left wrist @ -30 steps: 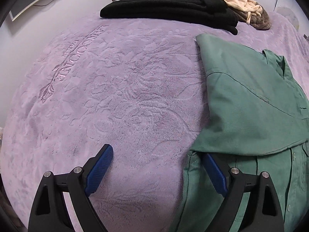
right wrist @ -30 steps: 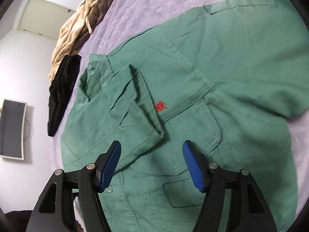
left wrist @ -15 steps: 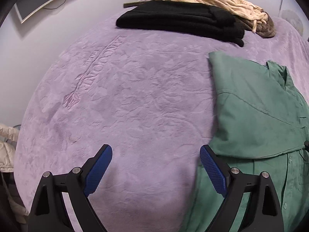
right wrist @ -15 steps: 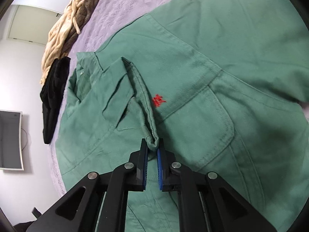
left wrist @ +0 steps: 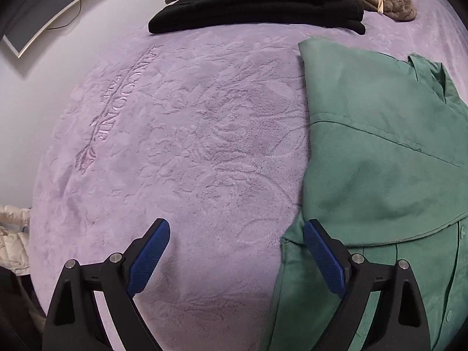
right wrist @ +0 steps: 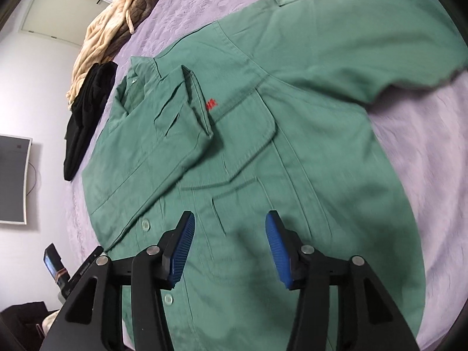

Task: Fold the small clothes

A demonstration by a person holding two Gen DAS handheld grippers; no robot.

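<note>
Where right gripper (right wrist: 229, 245) pinched green shirt (right wrist: 292, 134) sleeve fold, now spread wide; left gripper (left wrist: 237, 251) stays wide

embossed lettering, roughly "lancome", on the purple blanket (left wrist: 181, 146); unreadable small red embroidery on the green shirt (right wrist: 307, 152)

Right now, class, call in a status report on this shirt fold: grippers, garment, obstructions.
Left gripper open, empty. Right gripper open over green shirt. One sleeve folded in, other flat. Black pile apart, nothing blocking.
</note>
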